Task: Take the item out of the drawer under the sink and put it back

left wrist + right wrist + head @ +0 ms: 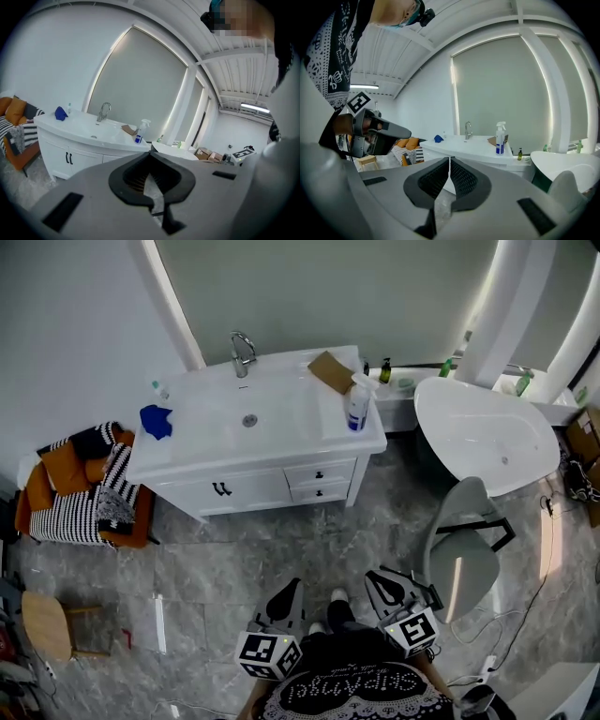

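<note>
The white sink cabinet (246, 486) stands against the far wall, with two small drawers (320, 482) at its right end, both closed. No item from the drawers is visible. My left gripper (293, 585) and right gripper (371, 576) hang side by side over the marble floor, well short of the cabinet, both pointing toward it. The left gripper (150, 153) has its jaws together with nothing between them, and the cabinet (70, 140) lies ahead to the left. The right gripper (449, 159) is shut and empty too. The left gripper (379, 129) also shows in the right gripper view.
On the counter are a faucet (242, 352), a blue cloth (156, 420), a spray bottle (357, 404) and a cardboard piece (330, 369). A white bathtub (483, 432) and a grey chair (464, 554) stand to the right. An orange sofa (84, 488) and a wooden stool (47, 624) are on the left.
</note>
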### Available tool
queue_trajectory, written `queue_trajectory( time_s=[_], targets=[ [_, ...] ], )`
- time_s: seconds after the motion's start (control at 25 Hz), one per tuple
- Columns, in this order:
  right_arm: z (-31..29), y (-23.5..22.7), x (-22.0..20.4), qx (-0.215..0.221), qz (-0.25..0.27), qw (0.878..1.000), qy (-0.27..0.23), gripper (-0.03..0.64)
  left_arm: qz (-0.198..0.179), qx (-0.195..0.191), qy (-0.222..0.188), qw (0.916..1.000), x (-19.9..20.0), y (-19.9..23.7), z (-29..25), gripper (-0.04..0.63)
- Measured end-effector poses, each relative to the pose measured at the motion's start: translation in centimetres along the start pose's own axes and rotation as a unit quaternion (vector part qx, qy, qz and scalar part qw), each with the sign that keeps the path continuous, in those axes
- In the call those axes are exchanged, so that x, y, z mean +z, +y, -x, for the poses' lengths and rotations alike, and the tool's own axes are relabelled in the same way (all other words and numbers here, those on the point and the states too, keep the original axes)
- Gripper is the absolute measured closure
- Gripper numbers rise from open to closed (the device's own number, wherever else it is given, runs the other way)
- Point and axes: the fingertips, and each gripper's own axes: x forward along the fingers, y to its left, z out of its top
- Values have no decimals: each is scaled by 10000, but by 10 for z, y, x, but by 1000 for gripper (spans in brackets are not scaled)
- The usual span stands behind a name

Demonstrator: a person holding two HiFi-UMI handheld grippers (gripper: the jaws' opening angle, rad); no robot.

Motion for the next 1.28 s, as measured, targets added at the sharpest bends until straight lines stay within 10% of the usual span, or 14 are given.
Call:
queue_trajectory(
  time_s=[0.52, 1.0, 1.28],
  targets=[
    [-12, -54, 10, 148, 161, 9995, -220, 597, -566, -162, -131, 9982, 22, -25, -61, 591],
    [-19, -62, 10, 230, 238, 9992, -213, 597, -625, 1017, -604, 9910, 59, 46, -30, 591],
    [-37, -62, 14, 156, 220, 9995, -149, 597, -594, 864, -575, 9928, 66, 65, -42, 591]
  ],
)
